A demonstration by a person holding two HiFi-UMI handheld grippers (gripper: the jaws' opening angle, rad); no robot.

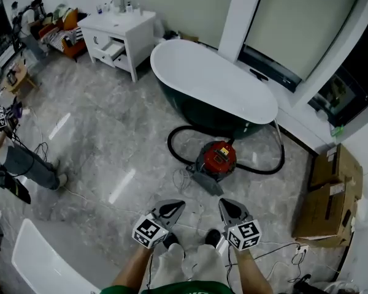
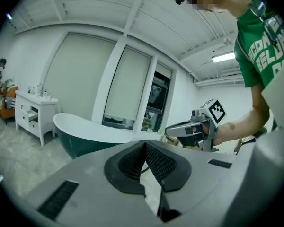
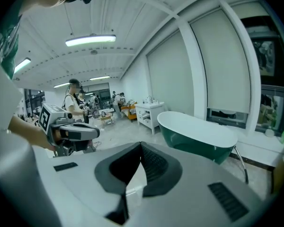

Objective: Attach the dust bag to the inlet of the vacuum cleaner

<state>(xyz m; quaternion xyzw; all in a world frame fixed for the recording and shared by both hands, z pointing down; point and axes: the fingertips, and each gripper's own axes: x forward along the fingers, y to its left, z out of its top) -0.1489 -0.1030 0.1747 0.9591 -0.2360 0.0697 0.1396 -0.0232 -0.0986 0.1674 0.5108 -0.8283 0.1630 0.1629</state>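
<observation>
The red vacuum cleaner (image 1: 218, 157) stands on the marble floor in front of the tub, its black hose (image 1: 270, 167) looped around it. A grey piece (image 1: 205, 179) lies against its near side; I cannot tell whether it is the dust bag. Both grippers are held up close to my body, well short of the vacuum. My left gripper (image 1: 179, 204) (image 2: 144, 144) is shut with nothing in it. My right gripper (image 1: 222, 202) (image 3: 141, 144) is shut and empty too. Each gripper view shows the other gripper alongside: the right gripper (image 2: 184, 129) and the left gripper (image 3: 78, 132).
A green-and-white bathtub (image 1: 214, 81) stands behind the vacuum, a white drawer cabinet (image 1: 119, 32) at the back left. Cardboard boxes (image 1: 331, 195) sit at the right. A person's leg (image 1: 30, 167) is at the left, thin cables (image 1: 184, 179) run over the floor, and a white panel (image 1: 43, 262) lies bottom left.
</observation>
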